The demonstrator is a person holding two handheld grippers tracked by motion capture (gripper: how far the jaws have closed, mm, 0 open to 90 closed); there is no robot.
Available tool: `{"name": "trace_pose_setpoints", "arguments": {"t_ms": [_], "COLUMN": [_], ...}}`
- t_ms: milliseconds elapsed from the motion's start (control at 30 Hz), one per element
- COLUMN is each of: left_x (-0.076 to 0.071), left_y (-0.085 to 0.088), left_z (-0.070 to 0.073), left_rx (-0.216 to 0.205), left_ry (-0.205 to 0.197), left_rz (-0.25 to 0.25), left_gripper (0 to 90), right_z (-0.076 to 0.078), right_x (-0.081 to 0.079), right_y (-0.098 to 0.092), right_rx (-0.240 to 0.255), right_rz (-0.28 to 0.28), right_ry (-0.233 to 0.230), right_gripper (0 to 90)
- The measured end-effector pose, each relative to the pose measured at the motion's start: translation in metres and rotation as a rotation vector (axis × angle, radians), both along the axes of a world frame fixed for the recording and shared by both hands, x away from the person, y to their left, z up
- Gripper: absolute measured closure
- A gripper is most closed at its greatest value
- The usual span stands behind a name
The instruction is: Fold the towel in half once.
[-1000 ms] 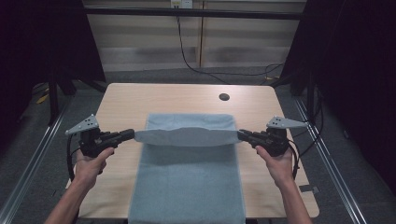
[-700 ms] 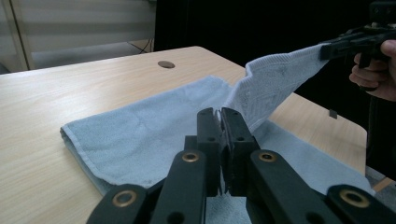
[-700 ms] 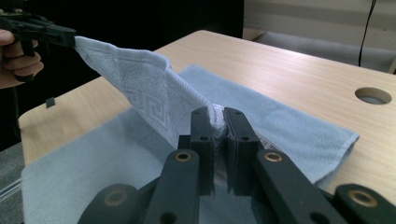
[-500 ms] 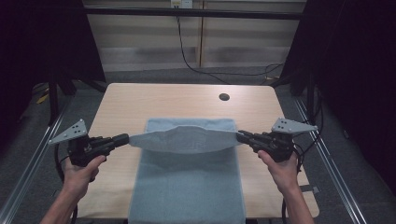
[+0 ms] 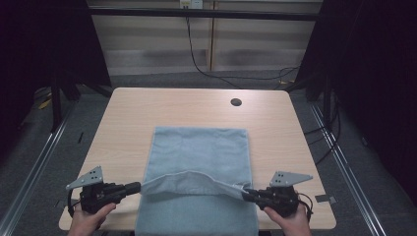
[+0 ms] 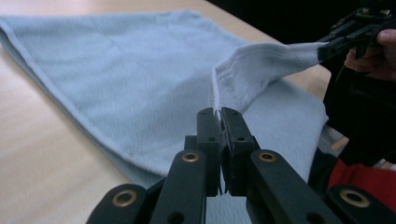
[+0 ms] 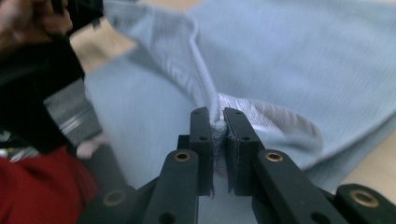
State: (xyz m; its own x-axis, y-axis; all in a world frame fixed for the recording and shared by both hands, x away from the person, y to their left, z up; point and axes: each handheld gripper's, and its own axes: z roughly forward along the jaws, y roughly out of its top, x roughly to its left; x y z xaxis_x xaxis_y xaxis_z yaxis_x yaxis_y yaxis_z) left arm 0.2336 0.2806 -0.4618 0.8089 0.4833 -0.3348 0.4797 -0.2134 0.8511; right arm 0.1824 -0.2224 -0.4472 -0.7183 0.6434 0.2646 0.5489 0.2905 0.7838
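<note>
A light blue towel (image 5: 199,150) lies on the wooden table (image 5: 128,123), with its folded-over edge (image 5: 189,183) lifted near the front. My left gripper (image 5: 136,187) is shut on the left corner of that edge, at the front left. My right gripper (image 5: 246,194) is shut on the right corner, at the front right. In the left gripper view the jaws pinch the cloth's thin hem (image 6: 215,100), and the towel (image 6: 140,79) spreads beyond. The right gripper view shows bunched towel (image 7: 215,122) clamped between the jaws. The edge sags slightly between the two grippers.
A round hole (image 5: 236,102) is in the table at the back right. Metal rails (image 5: 42,157) run along both sides of the table. A dark cable (image 5: 196,54) hangs against the wall behind. The towel's front end drapes over the table's front edge.
Both grippers have carried the towel's lifted edge toward the front of the table and lower. The fold now covers more of the towel, and the far fold line lies flat.
</note>
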Motion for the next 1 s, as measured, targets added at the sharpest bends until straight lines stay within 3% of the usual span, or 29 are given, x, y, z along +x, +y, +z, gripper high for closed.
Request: {"name": "trace_pose_setpoints", "arguments": {"t_ms": [100, 267, 333, 467, 500, 667, 933, 967, 1000], "left_x": [-0.007, -0.010, -0.007, 0.000, 0.003, 0.034, 0.099, 0.099, 0.112], "left_y": [0.005, 0.007, 0.005, 0.000, -0.004, -0.028, -0.053, -0.053, -0.056], "left_z": [-0.006, -0.011, -0.008, -0.001, -0.001, -0.007, -0.023, -0.023, -0.026], "left_rx": [0.016, 0.016, 0.000, 0.008, 0.002, 0.068, 0.157, 0.157, 0.166], "left_ry": [0.016, 0.016, 0.015, -0.005, 0.002, 0.029, 0.102, 0.102, 0.096], "left_rz": [-0.004, -0.037, -0.048, -0.057, -0.060, -0.081, -0.010, -0.010, 0.022], "left_gripper": [87.1, 85.3, 82.2, 80.5, 78.2, 76.2, 67.6, 66.3, 65.9], "right_z": [-0.011, -0.023, -0.022, -0.014, -0.013, -0.016, -0.026, -0.028, -0.030], "right_x": [-0.013, -0.026, -0.025, -0.016, -0.012, 0.018, 0.084, 0.092, 0.100], "right_y": [-0.006, -0.017, -0.018, -0.017, -0.015, 0.002, 0.023, 0.025, 0.027], "right_rx": [-0.011, 0.009, 0.022, 0.035, 0.030, -0.004, -0.059, -0.063, -0.069], "right_rz": [-0.009, -0.002, -0.006, -0.008, -0.005, 0.012, 0.011, 0.011, 0.002], "right_ry": [0.019, 0.073, 0.068, 0.034, 0.032, 0.018, 0.031, 0.034, 0.039], "right_gripper": [80.8, 65.9, 66.5, 63.8, 63.3, 60.1, 58.1, 57.8, 56.7]}}
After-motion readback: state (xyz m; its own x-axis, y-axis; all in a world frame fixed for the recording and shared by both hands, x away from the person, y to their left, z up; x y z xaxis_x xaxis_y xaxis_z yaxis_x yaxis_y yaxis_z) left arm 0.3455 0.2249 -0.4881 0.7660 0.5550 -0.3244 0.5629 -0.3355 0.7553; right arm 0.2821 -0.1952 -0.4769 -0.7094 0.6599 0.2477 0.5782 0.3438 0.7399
